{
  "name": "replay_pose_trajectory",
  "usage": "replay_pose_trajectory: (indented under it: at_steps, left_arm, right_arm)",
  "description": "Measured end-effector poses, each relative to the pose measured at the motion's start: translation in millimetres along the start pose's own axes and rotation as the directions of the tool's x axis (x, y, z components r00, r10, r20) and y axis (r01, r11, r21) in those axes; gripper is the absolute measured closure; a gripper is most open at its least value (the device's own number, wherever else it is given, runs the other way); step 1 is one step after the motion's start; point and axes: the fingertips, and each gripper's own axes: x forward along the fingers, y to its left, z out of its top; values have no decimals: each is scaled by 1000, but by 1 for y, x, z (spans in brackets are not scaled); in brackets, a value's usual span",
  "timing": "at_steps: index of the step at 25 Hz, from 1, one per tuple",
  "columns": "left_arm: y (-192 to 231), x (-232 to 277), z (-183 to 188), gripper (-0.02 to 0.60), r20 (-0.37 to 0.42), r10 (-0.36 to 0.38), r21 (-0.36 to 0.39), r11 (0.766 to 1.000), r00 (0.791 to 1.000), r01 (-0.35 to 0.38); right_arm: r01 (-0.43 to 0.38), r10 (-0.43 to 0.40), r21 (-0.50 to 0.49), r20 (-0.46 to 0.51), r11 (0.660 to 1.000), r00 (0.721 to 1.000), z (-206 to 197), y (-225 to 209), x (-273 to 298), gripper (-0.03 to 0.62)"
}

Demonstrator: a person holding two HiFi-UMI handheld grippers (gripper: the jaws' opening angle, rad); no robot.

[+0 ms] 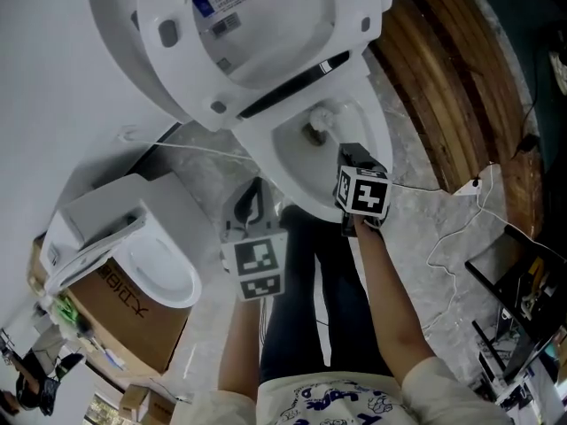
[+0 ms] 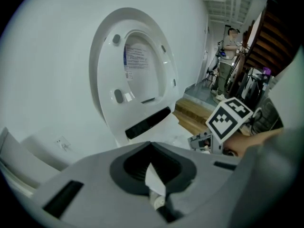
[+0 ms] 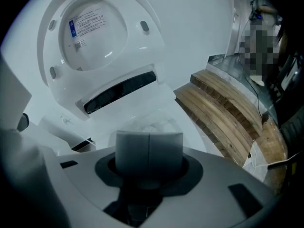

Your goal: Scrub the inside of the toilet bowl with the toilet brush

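Presently, the toilet bowl (image 1: 292, 162) stands open, its lid and seat (image 1: 257, 34) raised against the wall. The right gripper (image 3: 149, 151) is held over the bowl's front rim. Its two grey pads are pressed together with only a seam between them. A white toilet brush (image 1: 324, 119) reaches from this gripper down into the bowl, and its head lies near the dark outlet at the bottom. In the right gripper view a pale bristly shape shows just beyond the pads. The exact point of grip on the handle cannot be made out.

The left gripper (image 2: 154, 179) hangs to the left of the bowl and clear of it, pointing toward the toilet. Its jaws are drawn together and a narrow pale sliver shows in the slot. No object is seen in them.

Wooden steps (image 1: 461, 87) lie to the right of the toilet.
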Motion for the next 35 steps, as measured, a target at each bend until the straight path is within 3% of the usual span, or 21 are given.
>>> replay_pose_trajectory:
  at_steps: [9, 19, 31, 35]
  left_arm:
    - [6, -2, -6, 580, -1, 10, -42, 999, 1000, -10]
    - [6, 3, -21, 580, -22, 17, -52, 998, 1000, -18]
    - [0, 6, -28, 580, -34, 9, -64, 998, 999, -11]
    - [-5, 5, -27, 580, -29, 0, -74, 997, 1000, -3]
  right_arm:
    - [26, -26, 72, 0, 997, 1000, 11, -10, 20, 430]
    - [-31, 33, 62, -36, 998, 999, 2, 4, 35, 428]
    - [-174, 162, -88, -130, 981, 978, -31, 37, 29, 428]
    - [-195, 181, -88, -145, 977, 973, -45, 35, 22, 428]
